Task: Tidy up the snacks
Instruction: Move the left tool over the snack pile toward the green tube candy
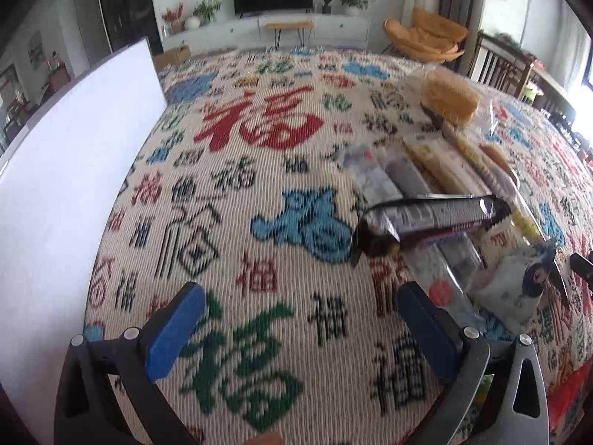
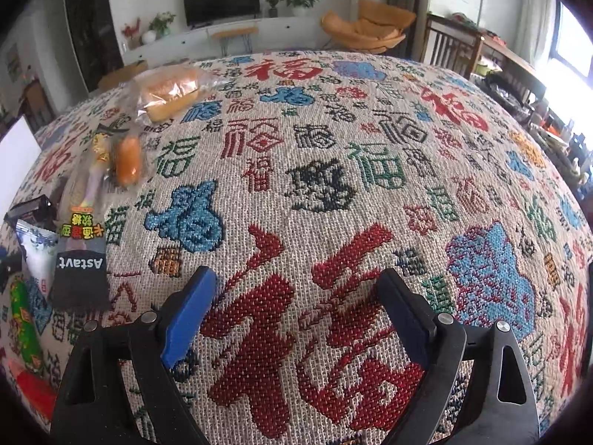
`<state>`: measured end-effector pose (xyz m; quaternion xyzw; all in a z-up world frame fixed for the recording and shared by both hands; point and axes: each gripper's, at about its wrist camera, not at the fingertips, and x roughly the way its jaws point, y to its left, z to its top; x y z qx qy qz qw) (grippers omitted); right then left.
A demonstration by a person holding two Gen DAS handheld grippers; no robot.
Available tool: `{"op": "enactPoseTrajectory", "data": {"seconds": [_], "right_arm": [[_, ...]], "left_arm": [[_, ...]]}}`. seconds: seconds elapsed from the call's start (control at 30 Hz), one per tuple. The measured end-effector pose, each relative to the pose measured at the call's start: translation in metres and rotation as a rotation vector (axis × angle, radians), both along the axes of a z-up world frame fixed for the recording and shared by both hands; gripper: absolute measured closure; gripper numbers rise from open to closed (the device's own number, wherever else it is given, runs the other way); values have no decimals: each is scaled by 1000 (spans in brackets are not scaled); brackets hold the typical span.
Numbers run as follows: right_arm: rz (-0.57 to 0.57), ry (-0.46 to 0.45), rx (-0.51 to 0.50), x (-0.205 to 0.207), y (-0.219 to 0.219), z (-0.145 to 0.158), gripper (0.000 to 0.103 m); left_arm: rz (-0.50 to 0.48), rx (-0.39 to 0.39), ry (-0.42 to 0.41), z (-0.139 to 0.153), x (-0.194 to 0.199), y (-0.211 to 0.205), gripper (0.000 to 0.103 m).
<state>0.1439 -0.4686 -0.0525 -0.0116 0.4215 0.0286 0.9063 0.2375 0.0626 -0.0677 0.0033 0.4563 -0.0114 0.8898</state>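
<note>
A pile of snack packets lies on the patterned tablecloth (image 1: 259, 185). In the left wrist view a dark wrapped bar (image 1: 430, 218) lies on top, with a white pouch (image 1: 519, 285) nearer me, several clear packets (image 1: 400, 170) behind, and bagged bread (image 1: 450, 100) farther back. My left gripper (image 1: 300, 304) is open and empty, left of the pile. In the right wrist view the bread (image 2: 170, 92), an orange sausage (image 2: 128, 161), a candy packet (image 2: 83, 226) and a black Astavt packet (image 2: 79, 278) lie at left. My right gripper (image 2: 300, 289) is open and empty over bare cloth (image 2: 333, 170).
A white board (image 1: 74, 170) stands along the table's left edge; a corner of it shows in the right wrist view (image 2: 18, 155). Green and red packets (image 2: 26, 326) lie at the near left edge. Wooden chairs (image 2: 463, 52) stand beyond the table on the right.
</note>
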Motion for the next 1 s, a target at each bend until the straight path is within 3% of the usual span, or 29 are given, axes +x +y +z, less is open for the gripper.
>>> {"op": "enactPoseTrajectory", "data": {"seconds": [1.0], "right_arm": [[-1, -2, -1, 3, -1, 0, 10]], "left_arm": [[0, -3, 0, 0, 3, -1, 0]]}}
